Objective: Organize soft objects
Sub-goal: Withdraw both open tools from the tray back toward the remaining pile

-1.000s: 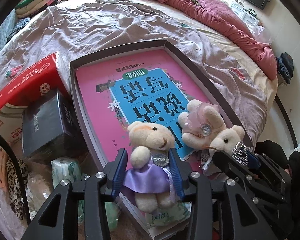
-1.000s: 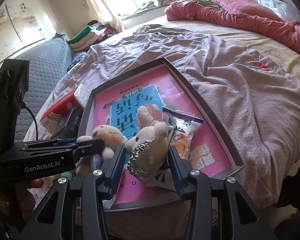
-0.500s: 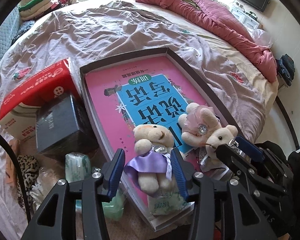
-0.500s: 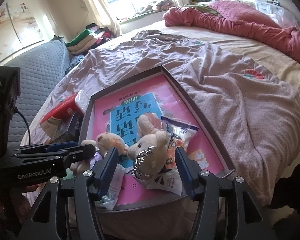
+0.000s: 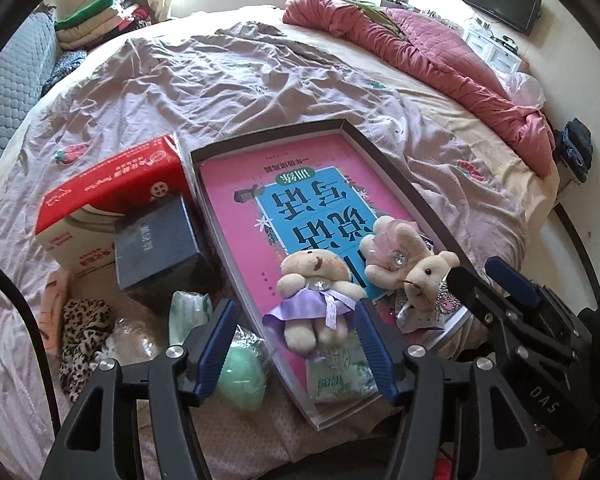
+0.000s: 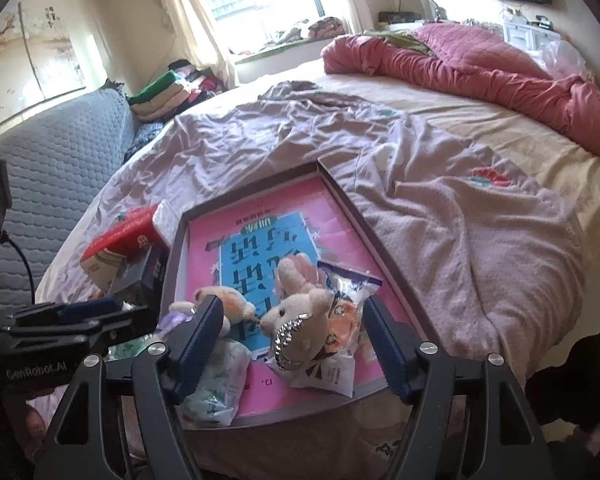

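Note:
A cream teddy bear in a purple dress lies on the near end of a shallow brown box lid that holds a pink and blue book. A second cream bear with a pink bow and silver crown lies beside it, on snack packets. My left gripper is open, just short of the purple bear. My right gripper is open, with the crowned bear lying between its fingers and the purple bear to the left. The right gripper shows in the left wrist view.
A red and white tissue box and a dark box stand left of the lid. A green tissue pack, a leopard-print cloth and plastic wrap lie near them. A pink quilt lies at the far right of the bed.
Both grippers have opened and pulled back. The purple bear and the crowned bear, held a second ago, now lie released on the box lid.

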{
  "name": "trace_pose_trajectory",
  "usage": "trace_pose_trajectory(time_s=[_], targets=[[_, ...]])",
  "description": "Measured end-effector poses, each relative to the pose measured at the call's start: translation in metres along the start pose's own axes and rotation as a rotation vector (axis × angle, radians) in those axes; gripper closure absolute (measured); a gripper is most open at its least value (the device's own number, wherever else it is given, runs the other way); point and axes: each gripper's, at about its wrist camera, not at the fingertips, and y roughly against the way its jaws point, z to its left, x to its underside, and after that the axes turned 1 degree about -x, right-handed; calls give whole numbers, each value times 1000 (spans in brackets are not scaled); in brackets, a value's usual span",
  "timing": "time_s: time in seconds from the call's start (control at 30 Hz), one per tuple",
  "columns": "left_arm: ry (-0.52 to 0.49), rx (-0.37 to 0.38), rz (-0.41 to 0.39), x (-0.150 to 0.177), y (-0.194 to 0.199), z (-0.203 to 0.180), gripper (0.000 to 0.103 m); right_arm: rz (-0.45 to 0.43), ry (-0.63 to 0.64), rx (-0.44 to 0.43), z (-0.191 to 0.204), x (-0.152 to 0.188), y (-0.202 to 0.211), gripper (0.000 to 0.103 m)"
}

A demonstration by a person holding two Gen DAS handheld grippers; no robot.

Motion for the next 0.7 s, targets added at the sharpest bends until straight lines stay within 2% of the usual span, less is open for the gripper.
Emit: trace_pose_trajectory(time_s=[0.47, 0.7], targets=[[-1, -63, -75, 15, 43, 3, 41, -69, 46, -22, 27, -12, 33, 28], [18, -76, -113, 23, 64, 14, 33, -99, 108, -9, 49, -13, 48, 26]])
